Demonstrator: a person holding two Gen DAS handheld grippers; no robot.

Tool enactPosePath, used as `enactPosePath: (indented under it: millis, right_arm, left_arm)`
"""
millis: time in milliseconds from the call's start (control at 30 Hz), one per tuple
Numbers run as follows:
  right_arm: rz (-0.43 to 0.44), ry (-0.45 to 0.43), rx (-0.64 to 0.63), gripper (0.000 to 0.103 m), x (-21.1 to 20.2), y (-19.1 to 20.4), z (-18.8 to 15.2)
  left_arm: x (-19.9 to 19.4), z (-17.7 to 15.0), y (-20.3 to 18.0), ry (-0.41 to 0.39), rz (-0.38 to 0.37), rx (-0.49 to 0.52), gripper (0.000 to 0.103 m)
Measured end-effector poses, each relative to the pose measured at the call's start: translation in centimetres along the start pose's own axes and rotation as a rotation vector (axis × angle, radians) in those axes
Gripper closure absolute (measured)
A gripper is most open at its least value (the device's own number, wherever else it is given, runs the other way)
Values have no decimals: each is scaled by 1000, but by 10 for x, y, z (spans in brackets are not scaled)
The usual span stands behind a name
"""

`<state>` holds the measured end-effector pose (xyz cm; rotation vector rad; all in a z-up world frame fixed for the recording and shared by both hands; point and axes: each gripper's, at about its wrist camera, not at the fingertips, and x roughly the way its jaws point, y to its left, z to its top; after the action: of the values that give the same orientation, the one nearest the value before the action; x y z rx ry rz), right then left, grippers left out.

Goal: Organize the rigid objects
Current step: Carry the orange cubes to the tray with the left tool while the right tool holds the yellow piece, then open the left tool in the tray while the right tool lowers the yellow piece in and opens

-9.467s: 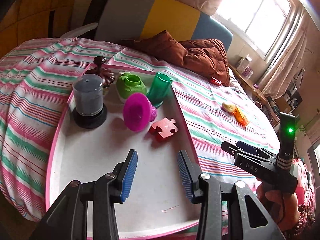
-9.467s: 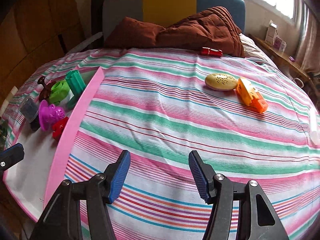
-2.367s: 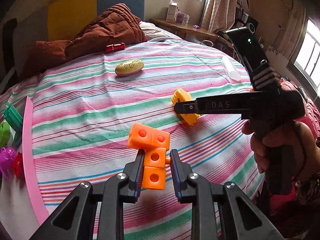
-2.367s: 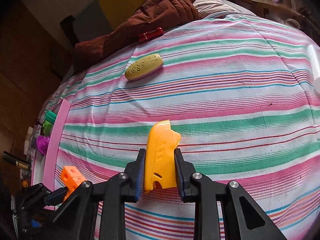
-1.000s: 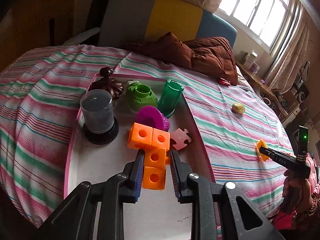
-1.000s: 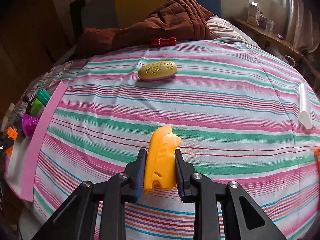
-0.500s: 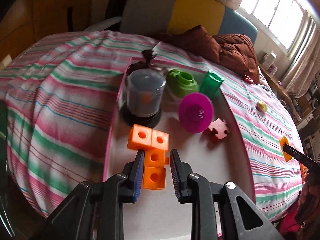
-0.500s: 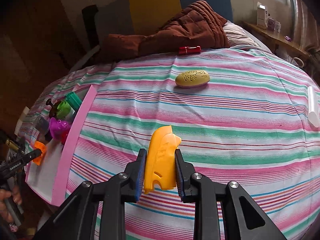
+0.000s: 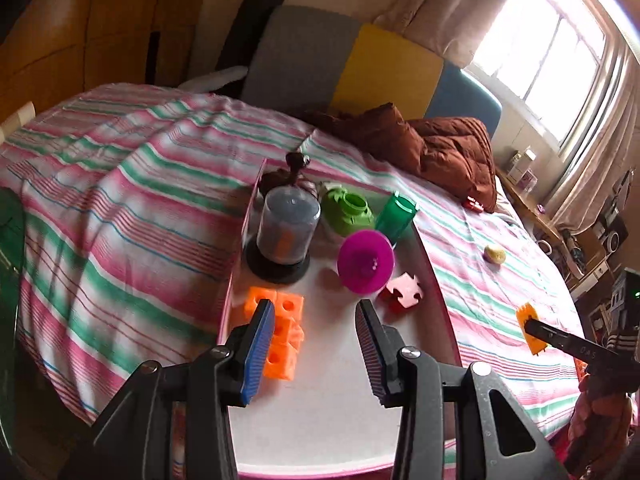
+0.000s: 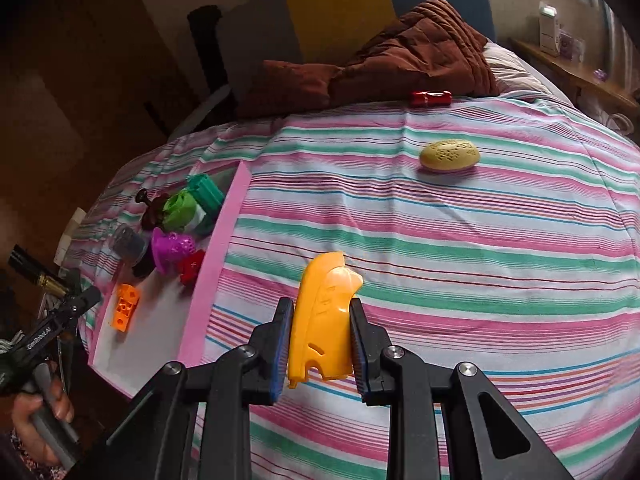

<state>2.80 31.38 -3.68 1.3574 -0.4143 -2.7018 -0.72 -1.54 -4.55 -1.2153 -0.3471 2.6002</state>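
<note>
The left gripper (image 9: 316, 344) has just been opening its jaws, and now they are spread wide with nothing squeezed between them. The orange toy made of joined cubes with holes (image 9: 280, 334) lies on the white tray with a pink rim (image 9: 340, 404), just behind the left blue pad (image 9: 258, 352), near the tray's left edge. Farther back on the tray stand a clear plastic dome on a round black base (image 9: 286, 240), a purple plastic cup on its side (image 9: 365, 261), a light green plastic toy (image 9: 349, 210), a dark green plastic cup (image 9: 396, 218) and a red puzzle piece (image 9: 404, 290). The right gripper (image 10: 320, 350) pinches a yellow-orange curved plastic piece (image 10: 322, 316) tight between its pads, held above the striped bed sheet (image 10: 460, 248), to the right of the tray. A yellow oval bar (image 10: 450, 155) and a small red toy (image 10: 431, 98) lie far off on the sheet.
</note>
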Motion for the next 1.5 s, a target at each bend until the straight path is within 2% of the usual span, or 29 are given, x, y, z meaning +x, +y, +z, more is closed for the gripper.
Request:
enactPosePath:
  millis: [133, 333, 467, 600, 767, 867, 1067, 1200, 1300, 1500]
  right_arm:
    - [58, 5, -54, 76, 4, 35, 4]
    - [137, 42, -130, 76, 20, 88, 3]
    - [187, 80, -169, 76, 35, 118, -2]
    - [201, 118, -228, 76, 54, 145, -7]
    - [219, 177, -237, 76, 82, 165, -7]
    - [203, 178, -256, 76, 92, 172, -7]
    - [236, 139, -230, 75, 97, 169, -5]
    - [253, 43, -206, 74, 74, 150, -7]
    - [220, -25, -158, 62, 56, 125, -5]
    - [140, -59, -31, 61, 43, 69, 4]
  left_arm:
    - [1, -1, -1, 16, 18, -21, 61]
    - [-7, 0, 22, -38, 93, -140, 61]
    - [-13, 1, 39, -68, 97, -221, 61]
    - [-18, 2, 38, -90, 97, -208, 61]
    - [-20, 3, 41, -92, 82, -209, 61]
    - [-19, 4, 39, -88, 78, -208, 61]
    - [-17, 2, 36, -76, 72, -205, 61]
    - [-20, 0, 34, -96, 73, -201, 61]
    - [-18, -2, 31, -97, 72, -188, 61]
    - [-14, -6, 16, -84, 28, -127, 61]
